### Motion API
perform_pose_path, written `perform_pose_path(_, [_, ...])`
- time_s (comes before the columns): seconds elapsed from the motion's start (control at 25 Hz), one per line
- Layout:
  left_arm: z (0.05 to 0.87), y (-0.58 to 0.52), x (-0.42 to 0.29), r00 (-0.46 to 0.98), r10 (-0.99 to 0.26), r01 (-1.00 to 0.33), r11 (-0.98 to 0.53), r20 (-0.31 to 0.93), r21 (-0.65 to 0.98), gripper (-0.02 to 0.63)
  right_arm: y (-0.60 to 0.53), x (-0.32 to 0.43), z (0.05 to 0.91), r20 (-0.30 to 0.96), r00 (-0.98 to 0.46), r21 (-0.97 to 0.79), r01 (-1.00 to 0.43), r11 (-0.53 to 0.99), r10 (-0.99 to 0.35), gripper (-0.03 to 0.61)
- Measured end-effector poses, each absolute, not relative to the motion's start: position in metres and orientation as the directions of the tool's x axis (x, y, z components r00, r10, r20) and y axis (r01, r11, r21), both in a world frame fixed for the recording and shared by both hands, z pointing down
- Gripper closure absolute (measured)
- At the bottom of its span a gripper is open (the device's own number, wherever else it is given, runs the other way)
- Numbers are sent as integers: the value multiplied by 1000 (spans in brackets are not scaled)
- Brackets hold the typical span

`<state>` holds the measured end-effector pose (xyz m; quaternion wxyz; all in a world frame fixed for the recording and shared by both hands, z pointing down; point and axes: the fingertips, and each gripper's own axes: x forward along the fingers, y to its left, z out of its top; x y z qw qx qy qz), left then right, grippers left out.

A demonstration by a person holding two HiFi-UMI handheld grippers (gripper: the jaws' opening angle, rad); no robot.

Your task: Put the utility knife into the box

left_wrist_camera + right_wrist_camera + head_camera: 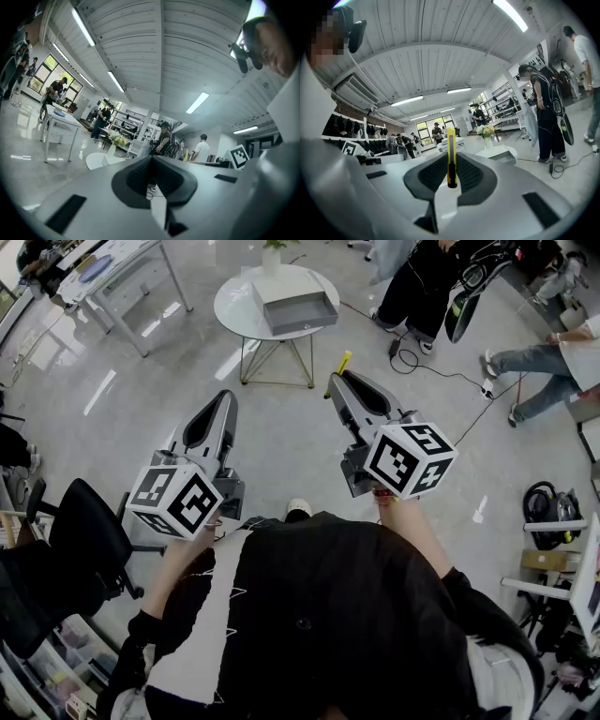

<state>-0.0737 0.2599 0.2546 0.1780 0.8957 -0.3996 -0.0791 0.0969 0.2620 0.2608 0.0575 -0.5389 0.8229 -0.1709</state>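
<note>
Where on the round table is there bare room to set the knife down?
The round table is bare on its left half, between its rim and the grey box. The box itself looks empty. The back is taken by a vase, and the box reaches nearly to the right rim.

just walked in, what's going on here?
A person stands on the open floor with a gripper in each hand. The right gripper is shut on the yellow utility knife, which sticks out from between its jaws. The left gripper is shut and holds nothing. The grey box sits open on the round white table ahead, apart from both grippers, so the knife is not yet in it.
</note>
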Motion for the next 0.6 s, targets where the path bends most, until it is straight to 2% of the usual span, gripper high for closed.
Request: perform_pose_path(0.6, [272, 243, -61, 682, -731, -670, -624, 3, 403, 601, 245, 105, 283, 129, -417, -369, -863, 347, -900, 517])
